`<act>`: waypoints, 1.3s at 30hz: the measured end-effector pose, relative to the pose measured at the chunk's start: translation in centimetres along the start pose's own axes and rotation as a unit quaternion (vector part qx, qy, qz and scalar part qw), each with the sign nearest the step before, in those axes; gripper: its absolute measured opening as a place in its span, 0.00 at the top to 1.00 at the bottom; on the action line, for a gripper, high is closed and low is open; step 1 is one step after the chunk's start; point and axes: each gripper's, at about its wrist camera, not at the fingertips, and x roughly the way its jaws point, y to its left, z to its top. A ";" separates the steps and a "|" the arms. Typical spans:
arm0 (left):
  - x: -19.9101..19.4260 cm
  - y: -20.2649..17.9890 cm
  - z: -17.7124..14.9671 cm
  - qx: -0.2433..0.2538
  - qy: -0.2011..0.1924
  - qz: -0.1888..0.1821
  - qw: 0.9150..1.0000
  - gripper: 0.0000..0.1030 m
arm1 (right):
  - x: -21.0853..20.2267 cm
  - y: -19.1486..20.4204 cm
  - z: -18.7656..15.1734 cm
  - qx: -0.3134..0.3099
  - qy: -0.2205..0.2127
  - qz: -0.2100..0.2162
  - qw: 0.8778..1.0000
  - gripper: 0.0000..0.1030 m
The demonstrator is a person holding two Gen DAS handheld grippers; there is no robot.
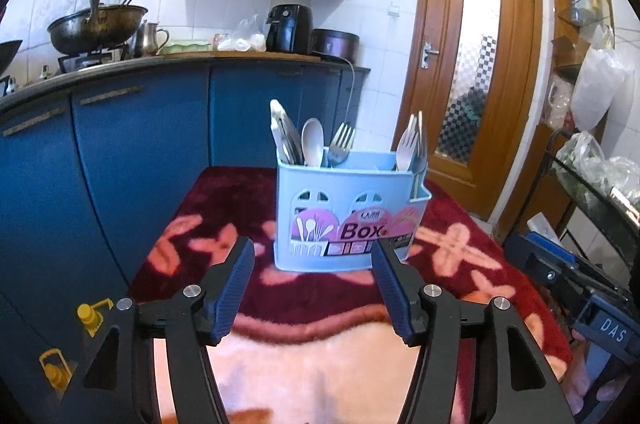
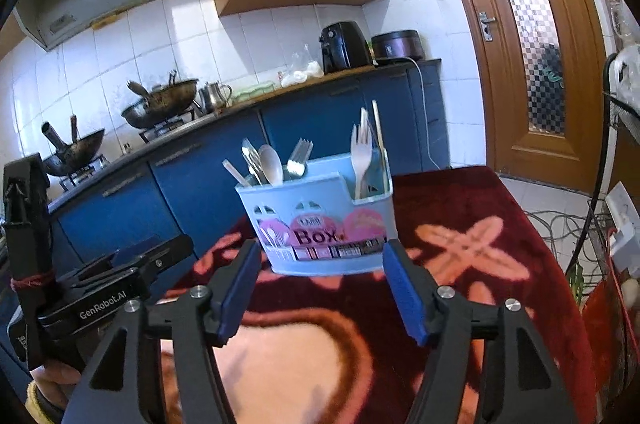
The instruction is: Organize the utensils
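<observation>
I see the light blue utensil caddy (image 1: 352, 220) standing upright on the dark red floral blanket (image 1: 240, 191), just above the centre of the left wrist frame. Its long axis runs left to right across the frame, with the "Box" label facing me. In its wide left compartment a white spoon (image 1: 313, 141) stands bowl up, a metal fork (image 1: 341, 143) beside it points its tines up and leans slightly right, and a bundle of flat pale utensils (image 1: 285, 133) leans toward the upper left. In the narrower right compartment a pale plastic fork (image 1: 407, 145) stands tines up, and thin chopsticks (image 1: 420, 127) rise nearly vertical beside it.

My left gripper (image 1: 314, 256) hangs low in the frame with its blue pads spread wide and nothing between them; the caddy's base lies beyond the tips, apart from them.

In the right wrist view the caddy (image 2: 320, 224) sits at centre, turned a little so that its right end comes nearer. My right gripper (image 2: 322, 258) also stands wide and holds nothing, short of the caddy. The left gripper's body shows at the lower left edge there.

A blue kitchen counter (image 1: 160, 111) runs behind, with a wok (image 1: 96, 23) at the upper left and a wooden door (image 1: 480, 63) at the right.
</observation>
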 end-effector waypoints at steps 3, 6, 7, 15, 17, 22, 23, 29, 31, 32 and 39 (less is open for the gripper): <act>0.7 -0.1 -0.9 0.005 0.004 -0.001 1.000 0.39 | 0.8 -0.3 -1.1 -0.001 0.009 -0.010 1.000 0.35; 1.4 -0.3 -1.9 0.017 0.005 0.008 1.000 0.39 | 1.5 -0.5 -2.3 -0.010 0.013 -0.027 1.000 0.33; 1.6 -0.4 -2.3 0.023 0.005 0.013 1.000 0.39 | 1.7 -0.5 -2.6 -0.014 0.014 -0.031 0.999 0.33; 3.3 -0.6 -4.3 0.026 0.012 0.021 0.999 0.39 | 3.0 -0.6 -4.8 -0.035 0.023 -0.061 0.997 0.33; 3.6 -0.5 -4.6 0.022 0.010 0.028 0.999 0.39 | 3.2 -0.7 -5.2 -0.037 0.022 -0.066 0.997 0.33; 4.5 0.1 -5.3 0.009 0.020 0.039 0.999 0.39 | 3.5 -0.8 -5.9 -0.040 0.019 -0.076 0.996 0.33; 4.7 0.2 -5.4 0.008 0.021 0.043 0.999 0.39 | 3.6 -0.9 -6.0 -0.038 0.020 -0.076 0.996 0.33; 5.2 0.3 -5.9 0.010 0.023 0.055 0.998 0.39 | 4.1 -1.1 -6.5 -0.037 0.026 -0.080 0.996 0.33; 5.4 0.2 -6.0 0.014 0.025 0.058 0.998 0.39 | 4.2 -1.1 -6.6 -0.037 0.028 -0.080 0.996 0.33; 5.5 0.1 -6.0 0.016 0.026 0.058 0.998 0.39 | 4.3 -1.1 -6.6 -0.038 0.028 -0.080 0.996 0.33; 5.6 -0.2 -6.3 0.023 0.026 0.059 0.998 0.39 | 4.3 -1.1 -6.6 -0.037 0.028 -0.080 0.996 0.33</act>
